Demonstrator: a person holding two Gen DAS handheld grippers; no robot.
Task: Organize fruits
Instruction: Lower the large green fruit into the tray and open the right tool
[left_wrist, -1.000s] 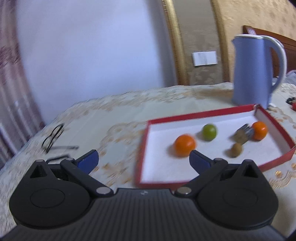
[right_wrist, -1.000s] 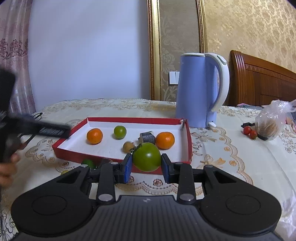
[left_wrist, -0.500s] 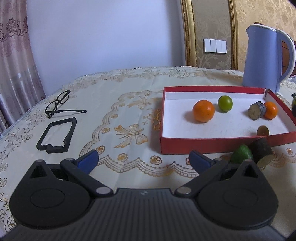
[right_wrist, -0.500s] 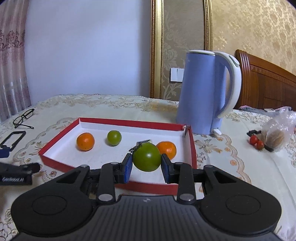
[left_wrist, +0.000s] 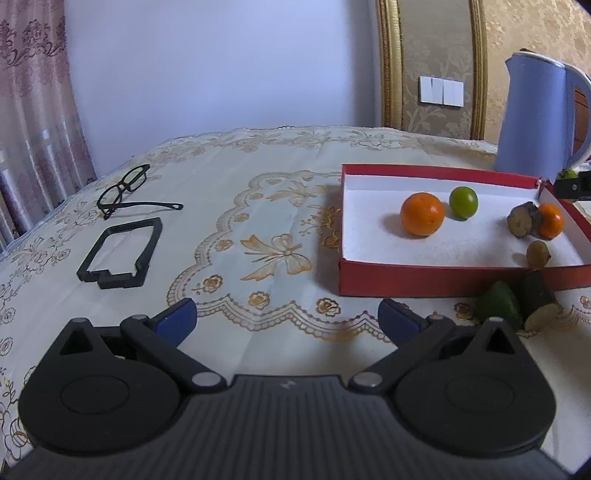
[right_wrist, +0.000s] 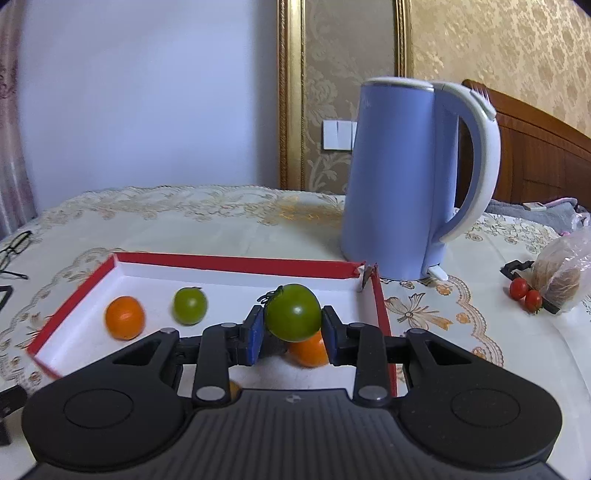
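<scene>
Clamping a green tomato (right_wrist: 293, 313), the right gripper (right_wrist: 293, 329) held it between both blue pads, raised above the red tray (right_wrist: 236, 263). Pads pressed its two sides; a dark stem showed at its upper left. Directly below and behind the tomato sat an orange (right_wrist: 308, 352), partly hidden. Further left on the tray's white floor lay a small green fruit (right_wrist: 190, 305) and a second orange (right_wrist: 124, 317), apart from each other, both slightly blurred.

From the left wrist view, the tray (left_wrist: 436, 282) also held a brown cut piece (left_wrist: 521, 219) touching the far orange (left_wrist: 551, 220), and a small brown fruit (left_wrist: 537, 253) near the front wall. Outside that wall, on the cloth, lay a green fruit (left_wrist: 498, 305) just beside a dark cut piece (left_wrist: 537, 301).

The left gripper (left_wrist: 287, 317) stood with jaws wide apart, nothing between them, above the tablecloth (left_wrist: 258, 221), left of the tray.

A blue kettle (right_wrist: 402, 177) stood just behind the tray's far right corner. To its right: two cherry tomatoes (right_wrist: 526, 293) beside a plastic bag (right_wrist: 561, 273). Well to the tray's left: glasses (left_wrist: 127, 192) and a black frame (left_wrist: 122, 253), near each other.
</scene>
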